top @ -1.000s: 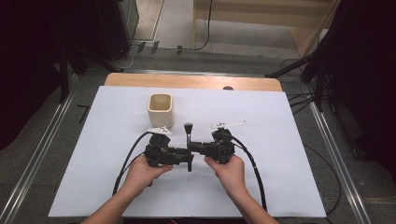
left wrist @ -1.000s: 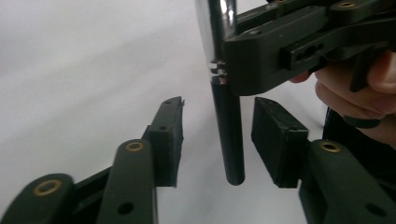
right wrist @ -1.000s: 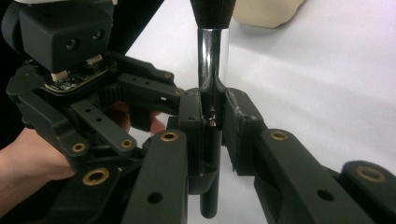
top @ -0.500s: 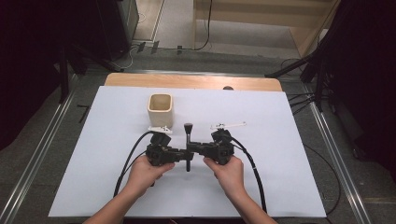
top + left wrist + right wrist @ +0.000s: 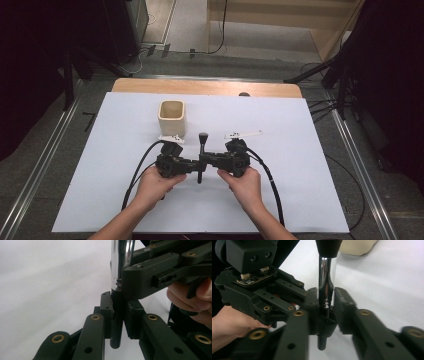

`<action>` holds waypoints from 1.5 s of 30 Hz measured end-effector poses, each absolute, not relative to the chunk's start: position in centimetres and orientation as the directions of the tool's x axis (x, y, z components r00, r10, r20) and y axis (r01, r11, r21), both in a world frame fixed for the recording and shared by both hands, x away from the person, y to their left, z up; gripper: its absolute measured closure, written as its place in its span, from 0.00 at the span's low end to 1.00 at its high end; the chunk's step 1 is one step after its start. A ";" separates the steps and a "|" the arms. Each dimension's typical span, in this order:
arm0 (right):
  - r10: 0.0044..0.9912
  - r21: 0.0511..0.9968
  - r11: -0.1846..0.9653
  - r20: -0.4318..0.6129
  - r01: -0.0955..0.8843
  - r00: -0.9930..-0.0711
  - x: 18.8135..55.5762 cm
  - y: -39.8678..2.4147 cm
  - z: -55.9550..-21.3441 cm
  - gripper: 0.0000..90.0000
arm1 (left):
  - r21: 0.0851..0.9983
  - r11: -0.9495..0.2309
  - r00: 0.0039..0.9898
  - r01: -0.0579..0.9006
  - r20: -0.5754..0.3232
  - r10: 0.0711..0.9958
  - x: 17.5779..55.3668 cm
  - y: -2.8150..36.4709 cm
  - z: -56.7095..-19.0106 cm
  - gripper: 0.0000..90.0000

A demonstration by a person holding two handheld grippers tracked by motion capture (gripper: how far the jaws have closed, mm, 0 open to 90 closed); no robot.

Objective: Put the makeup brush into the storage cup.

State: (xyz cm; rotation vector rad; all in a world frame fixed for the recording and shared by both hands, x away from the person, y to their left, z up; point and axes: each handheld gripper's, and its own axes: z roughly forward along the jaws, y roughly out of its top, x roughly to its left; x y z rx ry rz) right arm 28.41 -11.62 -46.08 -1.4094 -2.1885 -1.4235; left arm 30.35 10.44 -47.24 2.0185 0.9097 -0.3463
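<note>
You have both grippers meeting at the lower middle of the high view, on the white table cover (image 5: 300, 165). Your left gripper (image 5: 119, 315) is clamped on the black lower end of the brush (image 5: 202, 155), its 2 pads pressing the black shaft from either side; its jaws have just finished closing there. Your right gripper (image 5: 325, 306) straddles the shiny metal sleeve of the same brush, its jaws having just begun to ease apart; whether its pads press the metal cannot be told. The brush runs up the frame, dark tip uppermost. A cream cup (image 5: 172, 119) stands above and left. No readable writing shows anywhere.
</note>
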 end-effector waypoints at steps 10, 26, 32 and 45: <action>0.631 0.674 0.109 0.521 0.730 -0.575 28.4 -12.3 -45.7 0.60 | 0.596 -0.370 0.695 0.713 -0.531 0.485 30.6 10.9 -47.1 0.89; 0.670 0.714 0.259 0.352 0.651 -0.653 28.7 -13.2 -46.7 0.40 | 0.586 -0.374 0.690 0.719 -0.538 0.485 30.8 11.7 -46.8 0.89; 0.657 0.723 0.284 0.332 0.630 -0.677 28.7 -13.2 -46.9 0.32 | 0.585 -0.375 0.690 0.719 -0.540 0.482 30.8 11.7 -46.8 0.89; 0.646 0.716 0.383 0.243 0.583 -0.723 28.2 -13.7 -47.2 0.26 | 0.584 -0.369 0.686 0.723 -0.547 0.480 31.0 11.8 -46.7 0.89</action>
